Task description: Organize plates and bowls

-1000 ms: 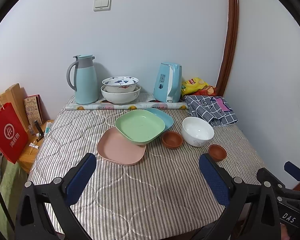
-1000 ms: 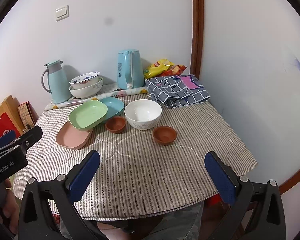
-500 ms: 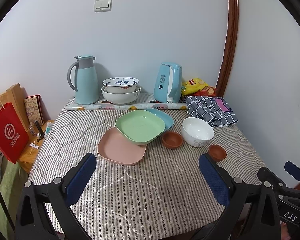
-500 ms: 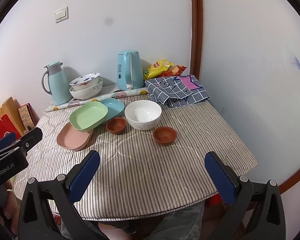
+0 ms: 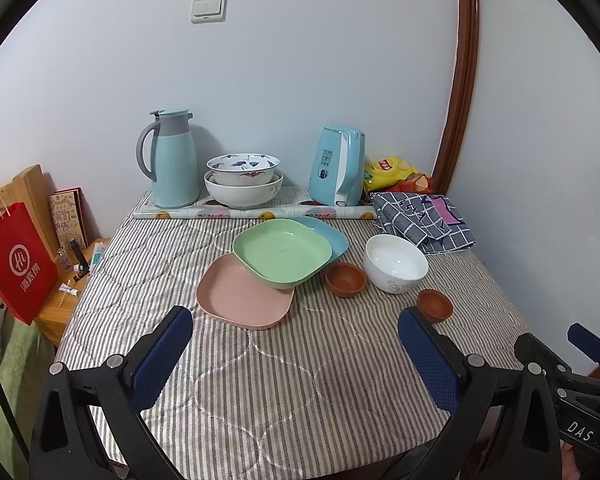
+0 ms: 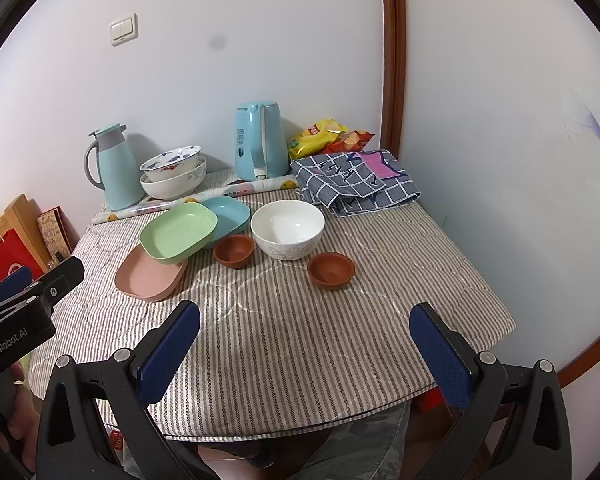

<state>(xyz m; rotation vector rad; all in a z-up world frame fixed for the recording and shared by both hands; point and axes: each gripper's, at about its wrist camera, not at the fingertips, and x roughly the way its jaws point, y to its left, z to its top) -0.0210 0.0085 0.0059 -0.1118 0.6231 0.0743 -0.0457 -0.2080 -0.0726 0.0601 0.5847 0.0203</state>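
Note:
A green square plate [image 5: 282, 253] [image 6: 179, 231] lies tilted across a pink plate [image 5: 242, 298] [image 6: 148, 275] and a blue plate [image 5: 330, 236] [image 6: 230, 216] on the striped table. A white bowl [image 5: 396, 263] [image 6: 287, 229] stands to their right, with one small brown bowl [image 5: 345, 279] [image 6: 233, 250] beside it and another [image 5: 434, 305] [image 6: 331, 270] nearer the front. Two stacked patterned bowls [image 5: 243, 178] [image 6: 173, 172] stand at the back. My left gripper [image 5: 296, 344] and right gripper [image 6: 304, 340] are open and empty above the table's front part.
A teal thermos jug [image 5: 172, 158], a blue kettle [image 5: 338, 165], snack bags [image 5: 392, 170] and a folded checked cloth [image 5: 420, 218] line the back and right. A rolled paper [image 5: 256, 213] lies behind the plates. A red bag [image 5: 14, 260] stands on a side table at left.
Both views have shifted very slightly. The dishes have not moved and both grippers stay open.

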